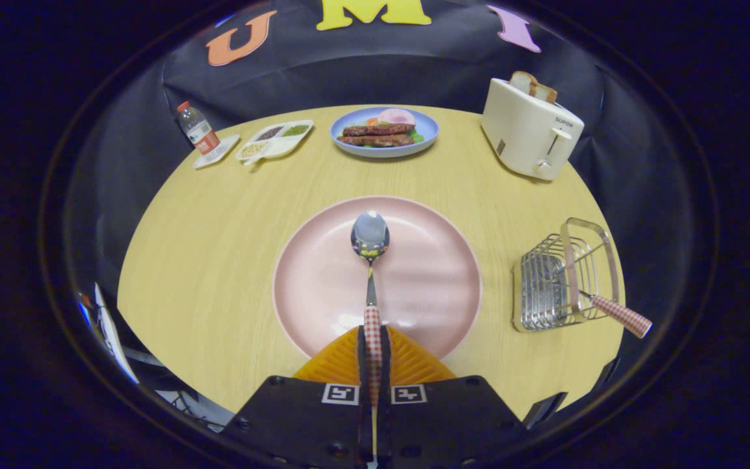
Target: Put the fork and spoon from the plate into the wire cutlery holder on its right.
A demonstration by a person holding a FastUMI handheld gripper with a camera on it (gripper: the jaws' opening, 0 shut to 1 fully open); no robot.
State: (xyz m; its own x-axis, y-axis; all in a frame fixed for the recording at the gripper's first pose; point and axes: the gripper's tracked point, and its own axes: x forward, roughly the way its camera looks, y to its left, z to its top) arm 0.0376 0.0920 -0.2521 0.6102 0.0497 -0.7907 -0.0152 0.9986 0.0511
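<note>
- My gripper [373, 345] points straight ahead, away from me toward the far side, held level and centred.
- Its two fingers [339, 361] lie side by side with their flat inner faces brought together, leaving only a narrow slit between them.
- Both fingers press on the checked handle of the spoon [370, 260], which runs down the middle of that slit; the left finger bears on the handle's left side, the right finger on its right.
- The spoon's bowl sticks out beyond the fingertips, in line with the gripper's own axis.
- The gripper's dark body sits nearest to me, behind the fingers.
</note>
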